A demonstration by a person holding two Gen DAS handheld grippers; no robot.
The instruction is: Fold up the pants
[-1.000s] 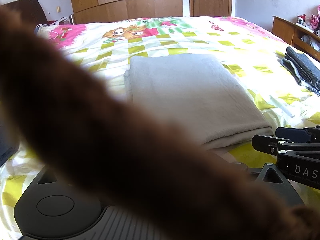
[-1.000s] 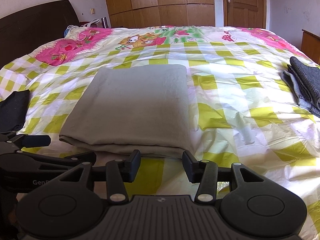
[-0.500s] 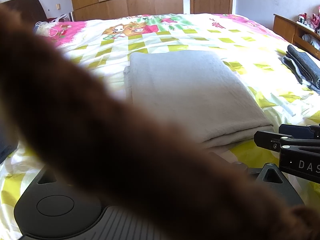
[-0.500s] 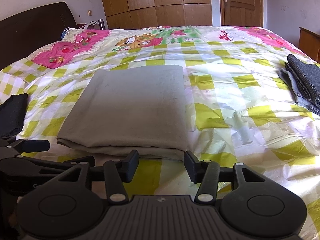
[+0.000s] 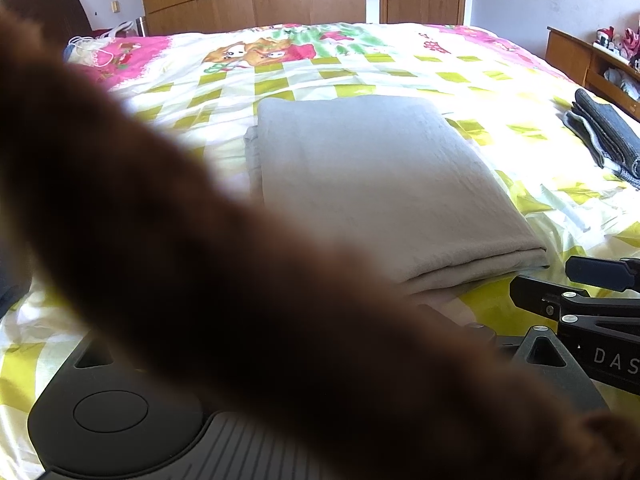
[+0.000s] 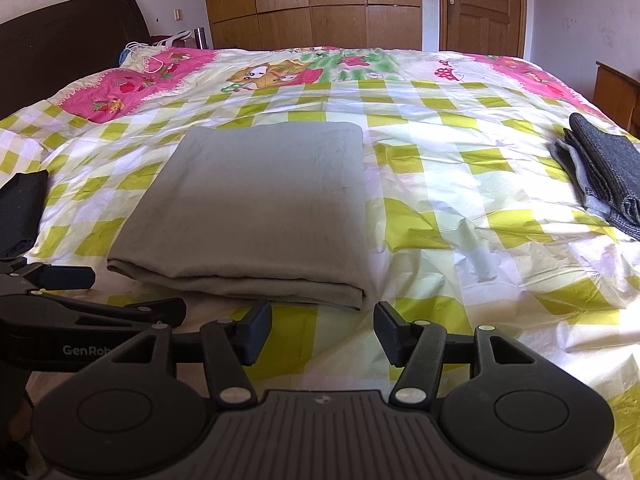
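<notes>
One pair of grey pants (image 6: 256, 216) lay folded into a flat rectangle on the bed (image 6: 460, 184), on the near half of the checked yellow-and-white cover, with its stacked edges facing the cameras. Two grippers were in view, both low over the bed at the near edge of the bundle and touching nothing. The right gripper (image 6: 323, 330) was open, its two black fingers set well apart with bare cover between them, just short of the pants' near right corner. The left gripper (image 6: 136, 296) showed in the right wrist view as dark fingers lying just beside the near left corner of the pants; from that angle it could not be told whether its jaws were apart or together. In the left wrist view a broad, blurred brown shape (image 5: 224, 280) crossed the lens from upper left to lower right and hid those fingers entirely, so that view did not settle it either. Only the pants (image 5: 376, 184) and the right gripper's fingers (image 5: 560, 292) at the right edge showed past it. One stack of folded dark grey clothes (image 6: 604, 172) sat well apart at the right side of the bed. One dark cloth (image 6: 22, 208) lay at the left edge. One wooden wardrobe (image 6: 312, 4) and one door (image 6: 480, 8) stood against the far wall.
</notes>
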